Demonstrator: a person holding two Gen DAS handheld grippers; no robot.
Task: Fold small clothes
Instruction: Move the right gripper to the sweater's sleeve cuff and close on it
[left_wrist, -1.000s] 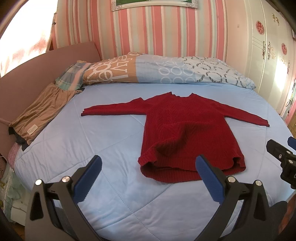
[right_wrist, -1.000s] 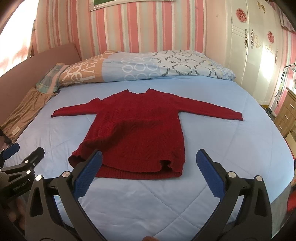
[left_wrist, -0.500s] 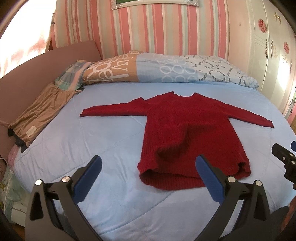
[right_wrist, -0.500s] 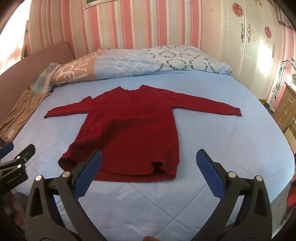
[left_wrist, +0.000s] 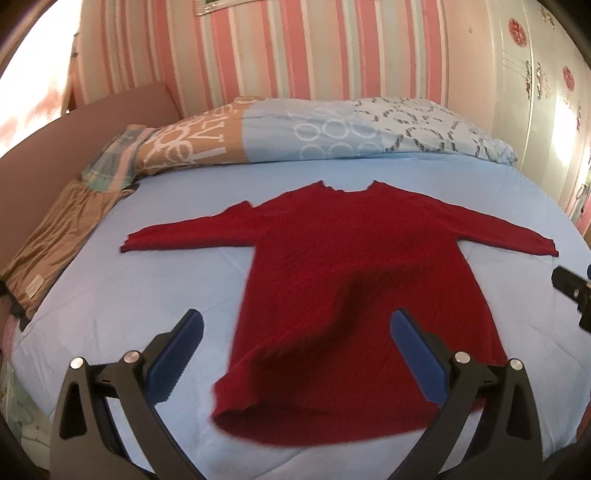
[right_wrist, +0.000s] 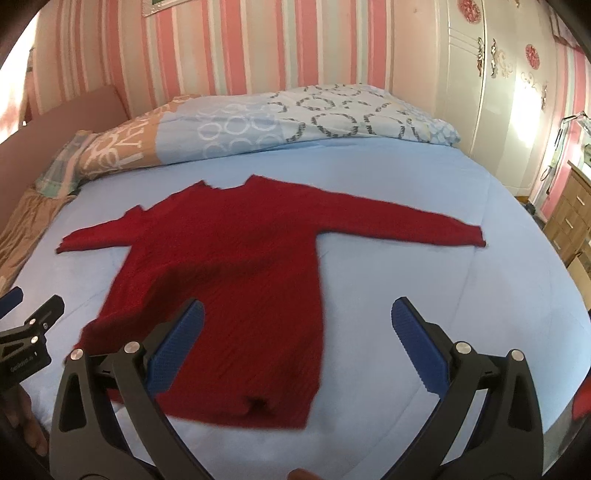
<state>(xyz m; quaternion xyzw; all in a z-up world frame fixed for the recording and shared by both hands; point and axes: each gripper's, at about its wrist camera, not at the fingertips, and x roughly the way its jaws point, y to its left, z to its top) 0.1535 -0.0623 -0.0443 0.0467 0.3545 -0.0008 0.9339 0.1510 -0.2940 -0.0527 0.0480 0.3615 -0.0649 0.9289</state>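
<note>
Left wrist view, red sweater (left_wrist: 354, 295) flat on blue bed (left_wrist: 147, 302), sleeves spread

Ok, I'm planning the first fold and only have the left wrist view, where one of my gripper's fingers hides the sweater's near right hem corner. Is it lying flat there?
Observer: Not quite. The red sweater has a small pucker in its hem close to that corner.
Operator: And the right gripper? I only see its tip.
Observer: The right gripper is open and holds nothing. One blue pad sits in front of the hem; I cannot tell if it touches.
Operator: Anything off to the right side?
Observer: A wooden chest of drawers stands beside the bed.
</note>
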